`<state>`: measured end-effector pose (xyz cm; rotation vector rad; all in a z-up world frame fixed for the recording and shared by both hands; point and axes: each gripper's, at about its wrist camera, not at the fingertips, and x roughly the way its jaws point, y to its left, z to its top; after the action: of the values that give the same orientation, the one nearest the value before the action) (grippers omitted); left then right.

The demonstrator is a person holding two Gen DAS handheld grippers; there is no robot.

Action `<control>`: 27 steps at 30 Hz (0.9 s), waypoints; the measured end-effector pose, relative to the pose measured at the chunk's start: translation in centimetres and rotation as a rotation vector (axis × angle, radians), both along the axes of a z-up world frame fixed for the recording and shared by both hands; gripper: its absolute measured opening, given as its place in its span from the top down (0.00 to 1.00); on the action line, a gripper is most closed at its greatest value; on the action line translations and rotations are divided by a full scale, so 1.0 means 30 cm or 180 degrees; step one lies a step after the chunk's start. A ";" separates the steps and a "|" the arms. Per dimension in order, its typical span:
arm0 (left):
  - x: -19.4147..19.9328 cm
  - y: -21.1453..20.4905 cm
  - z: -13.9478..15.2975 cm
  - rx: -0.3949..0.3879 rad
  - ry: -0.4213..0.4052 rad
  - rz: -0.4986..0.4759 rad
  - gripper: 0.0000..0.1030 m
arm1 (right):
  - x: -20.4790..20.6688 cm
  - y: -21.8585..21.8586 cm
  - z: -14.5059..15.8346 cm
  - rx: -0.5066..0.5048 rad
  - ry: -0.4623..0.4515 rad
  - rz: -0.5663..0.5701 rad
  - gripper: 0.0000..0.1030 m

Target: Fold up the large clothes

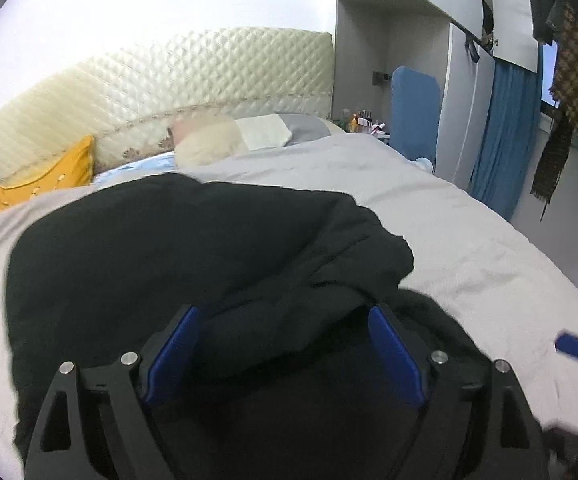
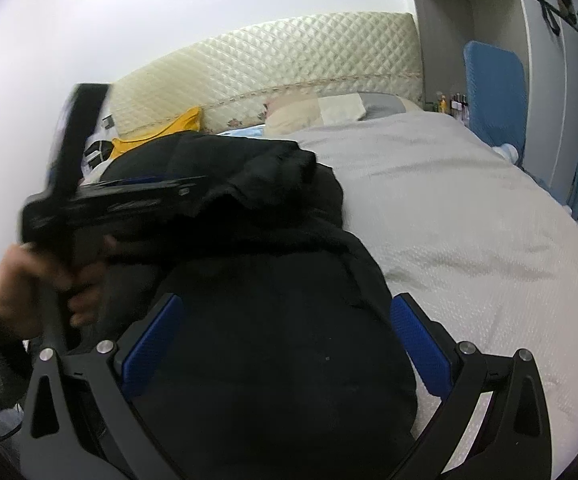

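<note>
I found the bed (image 1: 429, 216) carrying the whole job, so I place everything against its quilted headboard (image 1: 161, 80). The black garment (image 1: 177, 248) lay bunched on the grey cover at the end far from the headboard, doubled over itself but lumpy, with no clean edges. I judged the fold begun, not finished; squaring and flattening remained. My left gripper (image 1: 285, 320) stood released, its pads astride a ridge of cloth without pinching. My right gripper (image 2: 285, 312) likewise stood wide over the garment, grasping nothing.
</note>
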<state>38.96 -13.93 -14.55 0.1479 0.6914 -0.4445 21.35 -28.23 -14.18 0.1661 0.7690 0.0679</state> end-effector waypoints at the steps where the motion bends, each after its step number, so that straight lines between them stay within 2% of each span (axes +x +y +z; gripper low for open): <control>1: -0.023 0.043 0.018 -0.0033 -0.0015 0.0034 0.17 | -0.005 0.011 0.015 0.0010 -0.0029 0.0012 0.00; 4: -0.033 0.164 0.069 -0.0072 -0.0099 0.0226 0.17 | 0.012 0.048 0.078 0.0198 -0.0149 0.0124 0.00; 6: -0.008 0.233 0.102 -0.0059 -0.0153 0.0380 0.17 | 0.060 0.084 0.120 0.0142 -0.0240 0.0283 0.00; 8: 0.037 0.305 0.129 -0.0132 -0.0154 0.0529 0.17 | 0.158 0.112 0.156 0.0049 -0.0404 0.0372 0.00; 11: 0.134 0.379 0.136 -0.0230 -0.0085 0.0731 0.17 | 0.318 0.135 0.151 0.0070 -0.0452 0.0377 0.00; 13: 0.203 0.417 0.123 -0.0275 -0.0102 0.0778 0.17 | 0.428 0.151 0.123 0.0065 -0.0472 0.0353 0.03; 16: 0.313 0.458 0.067 -0.0329 -0.0028 0.0886 0.17 | 0.577 0.177 0.046 -0.0010 -0.0371 0.0307 0.20; 17: 0.339 0.470 0.048 -0.0333 -0.0002 0.0933 0.17 | 0.620 0.186 0.017 -0.0019 -0.0316 0.0288 0.23; 19: 0.402 0.487 -0.005 -0.0322 0.0041 0.0994 0.17 | 0.713 0.198 -0.053 0.0039 -0.0195 0.0264 0.23; 21: 0.430 0.490 -0.045 -0.0306 0.0048 0.0941 0.16 | 0.773 0.211 -0.108 -0.0054 -0.0142 0.0272 0.23; 24: 0.458 0.468 -0.098 -0.0151 -0.0060 0.0897 0.16 | 0.822 0.259 -0.179 -0.0335 -0.0216 0.0368 0.23; 27: 0.489 0.470 -0.144 -0.0210 -0.0076 0.0868 0.15 | 0.852 0.266 -0.222 -0.0412 -0.0276 0.0389 0.22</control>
<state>53.62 0.17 -18.85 -0.0040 0.6614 -0.2035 46.90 -20.24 -20.85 -0.0069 0.6942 0.1400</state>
